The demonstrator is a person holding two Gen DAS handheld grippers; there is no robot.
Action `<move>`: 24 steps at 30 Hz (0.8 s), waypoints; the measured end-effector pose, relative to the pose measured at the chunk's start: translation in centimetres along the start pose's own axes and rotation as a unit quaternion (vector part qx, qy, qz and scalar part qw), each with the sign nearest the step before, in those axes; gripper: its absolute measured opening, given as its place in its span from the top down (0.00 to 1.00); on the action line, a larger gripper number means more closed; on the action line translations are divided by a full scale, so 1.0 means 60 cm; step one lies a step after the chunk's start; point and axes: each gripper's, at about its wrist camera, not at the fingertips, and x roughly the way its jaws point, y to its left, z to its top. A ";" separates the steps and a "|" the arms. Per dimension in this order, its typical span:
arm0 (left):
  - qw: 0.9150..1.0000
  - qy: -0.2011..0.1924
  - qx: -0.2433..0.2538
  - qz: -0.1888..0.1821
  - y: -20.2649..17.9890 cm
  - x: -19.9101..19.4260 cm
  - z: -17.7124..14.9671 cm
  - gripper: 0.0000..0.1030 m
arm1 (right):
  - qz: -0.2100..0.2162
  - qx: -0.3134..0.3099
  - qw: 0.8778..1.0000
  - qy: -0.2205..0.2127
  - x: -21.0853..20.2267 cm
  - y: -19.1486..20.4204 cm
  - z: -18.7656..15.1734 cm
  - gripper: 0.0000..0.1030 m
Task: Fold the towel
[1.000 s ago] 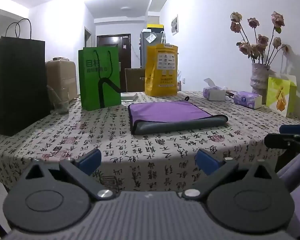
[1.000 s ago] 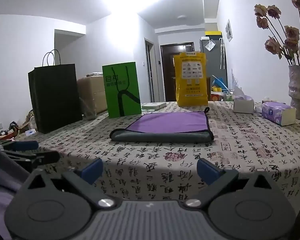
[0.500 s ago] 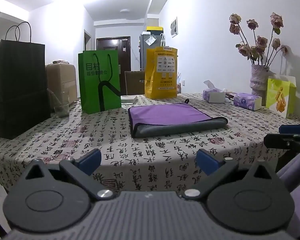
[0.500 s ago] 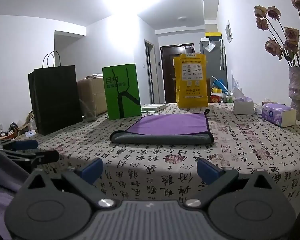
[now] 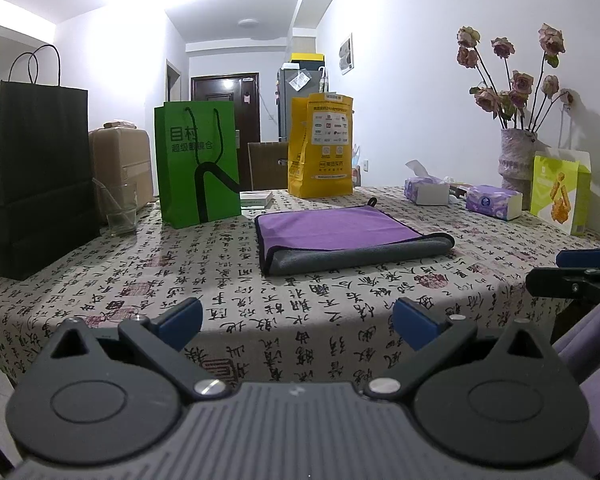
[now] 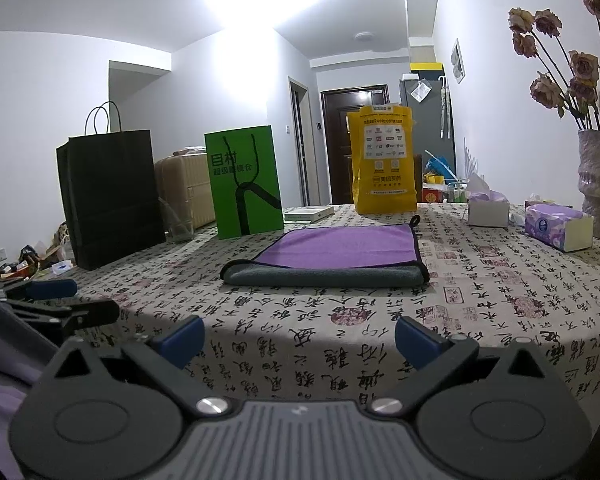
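The table (image 5: 100, 280), under a cloth printed with black writing, is carrying everything. The towel (image 5: 340, 232) is lying folded near its middle, purple face up, grey fold toward the cameras. It is looking soft, light and limp, so pinching a corner or the bound edge seems best. The bags, black (image 5: 32, 176), green (image 5: 198, 160) and yellow (image 5: 320, 144), are standing well behind it. Left gripper (image 5: 296, 320) and right gripper (image 6: 298, 338) are both hanging wide apart, holding nothing, short of the towel.
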 end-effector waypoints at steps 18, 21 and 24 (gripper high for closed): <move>1.000 0.001 0.001 -0.001 -0.002 0.001 -0.001 0.00 | -0.001 0.003 1.000 0.003 0.003 0.001 -0.001 0.00; 1.000 0.001 0.001 -0.001 -0.002 0.001 -0.001 0.00 | -0.001 0.003 1.000 0.004 0.003 0.001 -0.001 0.00; 1.000 0.001 0.001 -0.001 -0.002 0.001 -0.001 0.00 | 0.000 0.003 1.000 0.004 0.003 0.000 -0.001 0.00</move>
